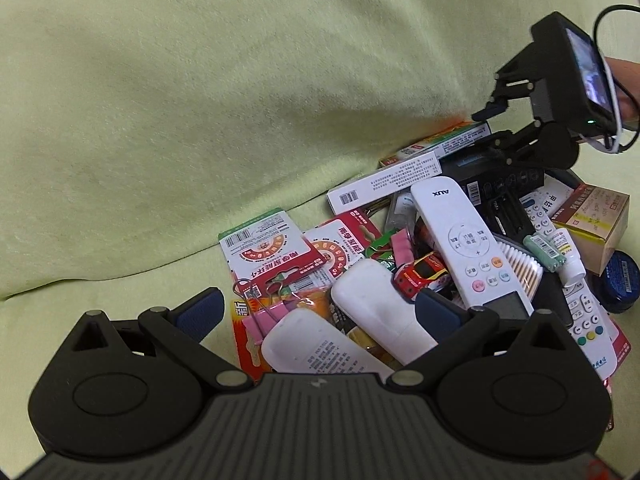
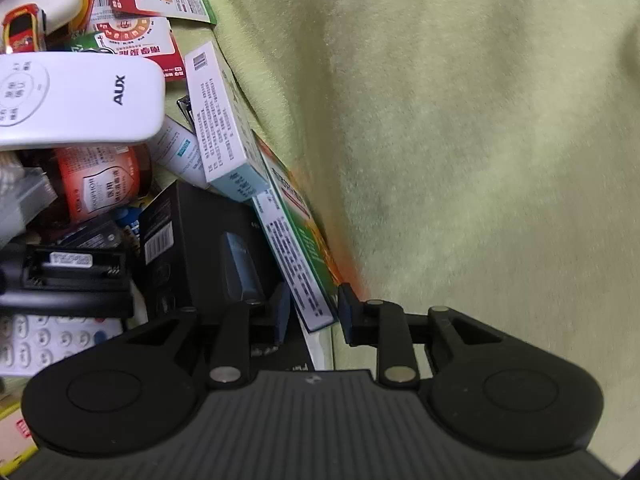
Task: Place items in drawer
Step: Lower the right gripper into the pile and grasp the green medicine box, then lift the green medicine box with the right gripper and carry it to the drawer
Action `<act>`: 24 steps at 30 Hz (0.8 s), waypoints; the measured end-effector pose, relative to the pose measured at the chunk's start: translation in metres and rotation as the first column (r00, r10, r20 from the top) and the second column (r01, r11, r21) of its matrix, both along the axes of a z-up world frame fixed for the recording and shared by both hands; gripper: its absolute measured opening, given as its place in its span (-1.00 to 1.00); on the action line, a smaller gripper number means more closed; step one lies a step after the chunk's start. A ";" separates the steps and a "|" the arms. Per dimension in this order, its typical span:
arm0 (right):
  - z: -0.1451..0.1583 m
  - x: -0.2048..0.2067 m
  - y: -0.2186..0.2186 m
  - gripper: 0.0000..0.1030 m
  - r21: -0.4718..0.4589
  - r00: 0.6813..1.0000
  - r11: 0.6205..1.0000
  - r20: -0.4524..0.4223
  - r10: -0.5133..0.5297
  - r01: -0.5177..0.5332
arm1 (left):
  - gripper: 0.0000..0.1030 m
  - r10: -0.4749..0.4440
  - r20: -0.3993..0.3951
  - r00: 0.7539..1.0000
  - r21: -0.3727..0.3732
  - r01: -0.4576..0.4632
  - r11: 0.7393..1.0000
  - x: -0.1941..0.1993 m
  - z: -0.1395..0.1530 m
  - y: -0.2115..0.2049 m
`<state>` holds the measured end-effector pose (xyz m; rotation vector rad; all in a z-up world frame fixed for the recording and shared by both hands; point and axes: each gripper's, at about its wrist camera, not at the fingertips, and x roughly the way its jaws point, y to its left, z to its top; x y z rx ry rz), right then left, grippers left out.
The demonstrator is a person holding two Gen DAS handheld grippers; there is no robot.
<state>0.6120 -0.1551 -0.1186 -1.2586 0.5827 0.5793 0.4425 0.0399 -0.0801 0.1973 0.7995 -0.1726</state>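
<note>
Two jaws: left gripper (image 1: 316,312) wide open above "AUX" remote (image 1: 468,240); right gripper (image 2: 314,314) straddles green box (image 2: 296,216).

My pile of items: white AUX remote (image 1: 464,240) lies atop boxes, red toy car (image 1: 418,274) just beside it, on the green cloth (image 1: 200,100).

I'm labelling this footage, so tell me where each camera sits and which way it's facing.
Left wrist: on the left tongs, open, facing the pile on green cloth; right tongs and a hand show.
Right wrist: on the right tongs, straddling an orange-green box at the pile's edge.
Shared: AUX remote, toy car.
</note>
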 end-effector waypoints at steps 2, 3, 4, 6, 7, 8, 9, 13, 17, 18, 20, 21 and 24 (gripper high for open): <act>-0.003 0.007 0.006 -0.50 0.004 1.000 1.000 0.004 -0.006 0.006 | 0.98 0.000 -0.002 1.000 -0.001 0.000 1.000 0.000 0.000 -0.001; -0.004 0.010 0.009 -0.49 0.010 1.000 1.000 0.002 -0.005 0.005 | 0.98 -0.001 -0.002 1.000 -0.001 0.001 1.000 0.001 0.000 -0.001; -0.006 0.012 0.012 -0.49 0.017 1.000 1.000 0.000 0.001 -0.001 | 0.98 -0.001 -0.003 1.000 -0.001 0.001 1.000 0.001 0.000 -0.001; -0.008 0.017 0.019 -0.50 0.021 1.000 1.000 -0.002 0.005 -0.005 | 0.98 -0.001 -0.006 1.000 -0.001 0.001 1.000 0.001 -0.001 -0.001; -0.009 0.017 0.022 -0.53 0.016 1.000 1.000 0.000 0.014 -0.014 | 0.98 0.002 -0.009 1.000 0.001 -0.002 1.000 0.001 -0.001 -0.001; -0.011 0.016 0.024 -0.54 0.006 1.000 1.000 0.009 0.026 -0.026 | 0.98 0.005 -0.011 1.000 0.004 -0.005 1.000 0.001 -0.001 -0.001; -0.011 0.014 0.025 -0.56 -0.003 0.999 0.999 0.024 0.034 -0.034 | 0.98 0.008 -0.014 1.000 0.006 -0.008 1.000 0.001 0.000 0.000; -0.005 0.003 0.020 -0.63 0.004 0.995 0.999 0.087 0.041 -0.042 | 0.98 0.020 -0.015 1.000 -0.013 -0.020 1.000 -0.004 0.006 0.006; 0.019 -0.015 0.010 -0.64 0.086 0.989 0.996 0.145 0.011 -0.024 | 0.98 0.026 -0.018 1.000 -0.037 -0.026 0.999 -0.011 0.016 0.011; 0.026 -0.021 0.008 -0.66 0.105 0.989 0.994 0.150 0.006 -0.022 | 0.98 0.021 -0.019 1.000 -0.045 -0.022 0.999 -0.013 0.019 0.012; 0.036 -0.036 0.003 -0.68 0.134 0.987 0.991 0.159 0.004 -0.025 | 0.98 0.007 -0.016 1.000 -0.062 -0.008 0.998 -0.021 0.027 0.012; 0.041 -0.043 0.001 -0.68 0.144 0.987 0.989 0.160 0.004 -0.027 | 0.98 0.000 -0.015 1.000 -0.070 -0.001 0.998 -0.026 0.031 0.011; 0.057 -0.088 -0.008 -0.69 0.164 0.985 0.986 0.171 -0.005 -0.023 | 0.98 -0.025 -0.010 1.000 -0.087 0.024 0.996 -0.042 0.043 0.007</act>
